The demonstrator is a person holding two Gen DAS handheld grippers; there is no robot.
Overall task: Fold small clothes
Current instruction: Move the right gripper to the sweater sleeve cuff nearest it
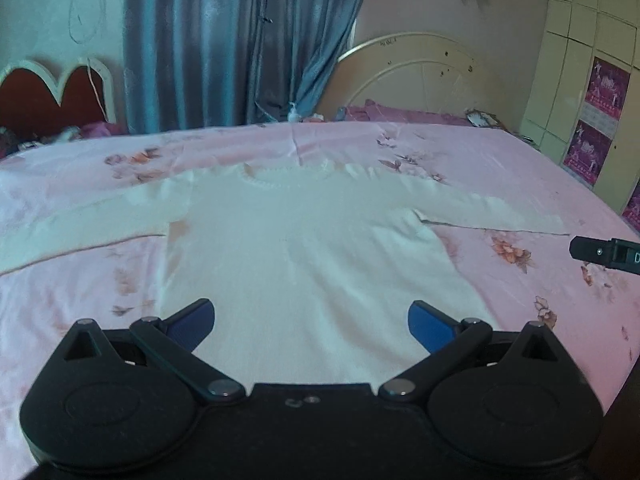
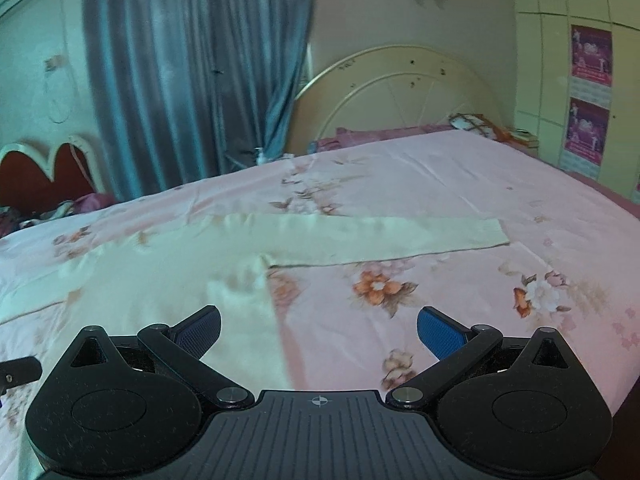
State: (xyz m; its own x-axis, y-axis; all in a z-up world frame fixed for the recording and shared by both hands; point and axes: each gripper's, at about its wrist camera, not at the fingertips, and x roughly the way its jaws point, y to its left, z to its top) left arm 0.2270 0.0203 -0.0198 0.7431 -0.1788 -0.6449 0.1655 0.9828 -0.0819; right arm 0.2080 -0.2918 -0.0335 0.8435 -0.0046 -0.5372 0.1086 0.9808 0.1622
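Above sweater (image 1: 304, 240), left gripper (image 1: 311, 326), jaws wide

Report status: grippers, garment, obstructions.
Left gripper open, empty. Right gripper open, empty. White sweater flat on bed, sleeves spread. Nothing in the way.

A white sweater (image 1: 304, 248) lies flat, sleeves spread, on the pink floral bed (image 1: 520, 168).

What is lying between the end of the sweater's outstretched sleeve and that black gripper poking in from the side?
Only bare floral bedsheet lies between the sleeve and the right gripper, as the left wrist view shows.
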